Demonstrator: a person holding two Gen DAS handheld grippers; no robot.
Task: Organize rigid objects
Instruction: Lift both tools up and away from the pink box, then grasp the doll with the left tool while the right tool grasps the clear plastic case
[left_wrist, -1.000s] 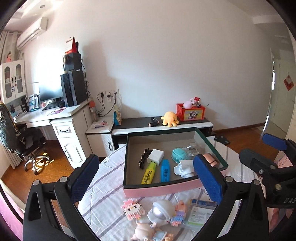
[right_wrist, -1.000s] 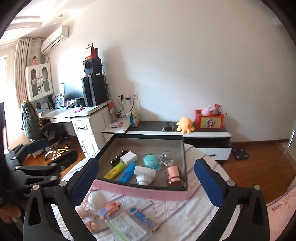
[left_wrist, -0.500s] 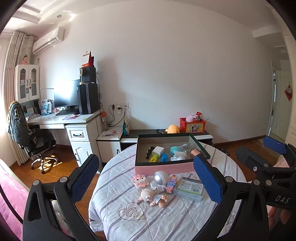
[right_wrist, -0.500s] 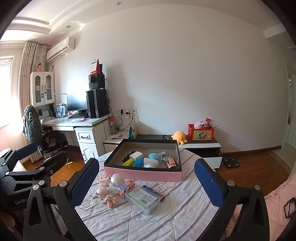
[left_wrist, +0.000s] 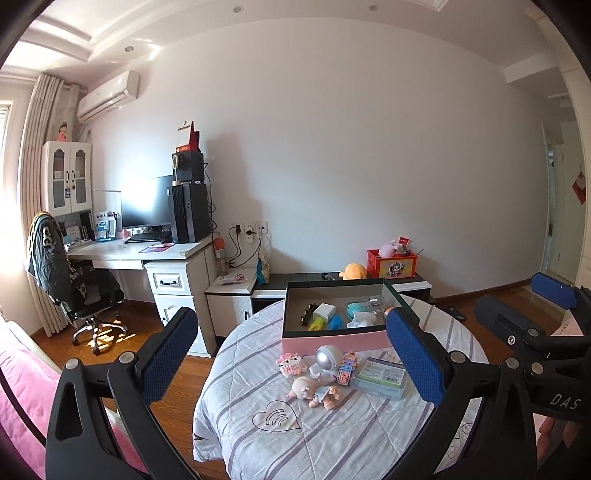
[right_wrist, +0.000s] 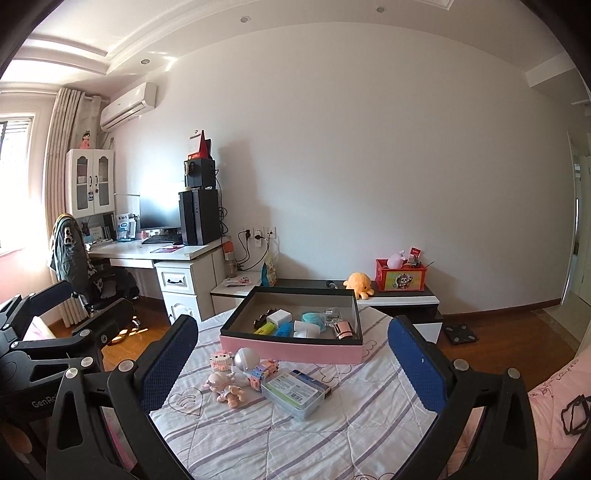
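We hold the left gripper (left_wrist: 291, 354) raised and level, well back from the round table (left_wrist: 332, 435), its two blue-padded fingers (left_wrist: 413, 360) spread wide with nothing between them. Through that gap, in the lower centre of the left wrist view, the striped cloth carries the loose pieces: a pink block figure (left_wrist: 291, 363), a silver astronaut toy (left_wrist: 327, 360), a small doll (left_wrist: 314, 391) lying on its side, and a clear plastic case (left_wrist: 382, 376) just beside them. Behind these, toward the centre of the frame, sits the pink-sided box (left_wrist: 336, 338), already holding a white charger, a yellow highlighter, a blue one and a teal piece.

At the right edge of the same view we see the right gripper (left_wrist: 535, 317) from the side, also held above the table's edge, with a fingertip of the hand (left_wrist: 550, 432) showing at the lower right.

In the right wrist view the right gripper (right_wrist: 291, 358) points the same way, fingers equally wide apart and empty, the box (right_wrist: 291, 347) and toys framed between them. The left gripper (right_wrist: 70, 306) fills the lower left there, fingers parted, hanging clear of the cloth.
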